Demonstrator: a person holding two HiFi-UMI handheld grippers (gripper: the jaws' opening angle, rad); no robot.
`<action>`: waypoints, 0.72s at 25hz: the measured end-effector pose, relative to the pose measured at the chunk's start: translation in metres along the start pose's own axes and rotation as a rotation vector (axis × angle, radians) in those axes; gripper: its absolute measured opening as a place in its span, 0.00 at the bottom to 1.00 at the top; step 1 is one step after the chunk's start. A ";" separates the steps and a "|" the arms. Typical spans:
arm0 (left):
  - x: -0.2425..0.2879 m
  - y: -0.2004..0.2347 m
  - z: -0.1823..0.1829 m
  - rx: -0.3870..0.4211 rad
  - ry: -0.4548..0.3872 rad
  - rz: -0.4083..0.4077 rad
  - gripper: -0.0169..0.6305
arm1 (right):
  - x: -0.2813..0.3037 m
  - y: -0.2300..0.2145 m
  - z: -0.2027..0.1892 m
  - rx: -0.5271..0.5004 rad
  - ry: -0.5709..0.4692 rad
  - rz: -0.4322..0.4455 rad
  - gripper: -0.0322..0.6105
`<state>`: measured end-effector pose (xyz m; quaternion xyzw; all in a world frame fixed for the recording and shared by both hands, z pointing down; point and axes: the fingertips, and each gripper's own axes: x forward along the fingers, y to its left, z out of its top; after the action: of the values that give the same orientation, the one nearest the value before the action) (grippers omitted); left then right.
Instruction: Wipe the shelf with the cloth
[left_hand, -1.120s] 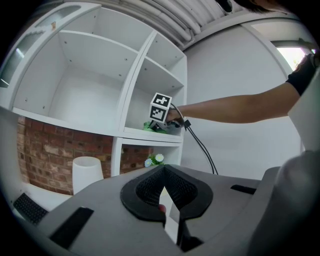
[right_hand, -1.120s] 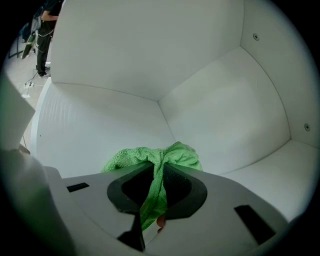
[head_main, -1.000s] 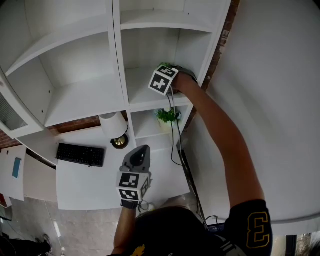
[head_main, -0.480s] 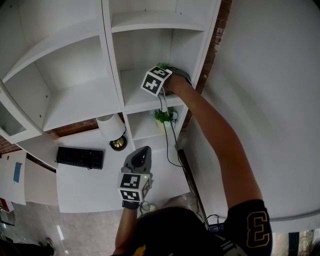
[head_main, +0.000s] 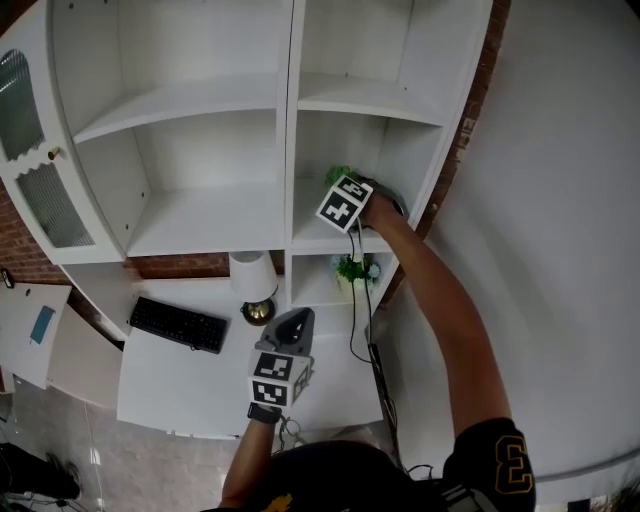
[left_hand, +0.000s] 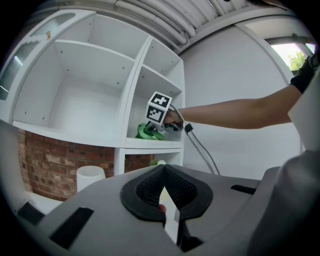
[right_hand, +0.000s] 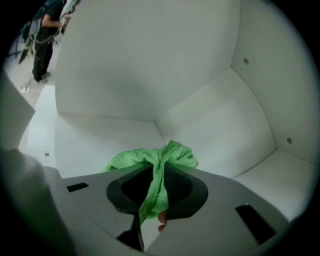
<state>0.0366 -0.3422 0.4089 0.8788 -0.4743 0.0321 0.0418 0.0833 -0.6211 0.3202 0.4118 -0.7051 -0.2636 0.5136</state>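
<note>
The white shelf unit (head_main: 215, 215) fills the upper head view. My right gripper (head_main: 345, 190) reaches into the middle right compartment, its marker cube at the compartment's front. It is shut on a green cloth (right_hand: 150, 160), which bunches out past the jaws and rests on the white shelf board (right_hand: 95, 137) near the back corner. From the left gripper view the cloth (left_hand: 146, 132) lies on that board under the right gripper. My left gripper (head_main: 297, 318) hangs low over the desk, away from the shelf, shut with nothing between its pads (left_hand: 150, 187).
Below the shelf stands a white desk (head_main: 190, 375) with a black keyboard (head_main: 180, 324) and a white lamp (head_main: 252, 272). A small green plant (head_main: 352, 268) sits in the compartment under the cloth. A black cable (head_main: 358, 310) hangs from the right gripper. A glazed cabinet door (head_main: 30, 130) stands at left.
The head view has swung so the shelf sits more to the right and lower. The right gripper stays in the same compartment with the cloth, a little nearer the divider. The left gripper has barely moved.
</note>
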 end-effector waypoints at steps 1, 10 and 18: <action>-0.002 0.005 0.000 -0.009 0.000 0.007 0.05 | -0.009 0.004 0.015 0.025 -0.054 0.027 0.15; -0.011 0.012 -0.019 -0.055 0.026 0.020 0.05 | -0.033 0.078 0.077 -0.044 -0.185 0.138 0.15; -0.008 0.012 -0.026 -0.073 0.022 0.020 0.05 | -0.027 0.079 0.076 -0.013 -0.168 0.116 0.14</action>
<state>0.0222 -0.3394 0.4350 0.8715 -0.4833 0.0248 0.0788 -0.0086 -0.5604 0.3438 0.3434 -0.7666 -0.2714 0.4699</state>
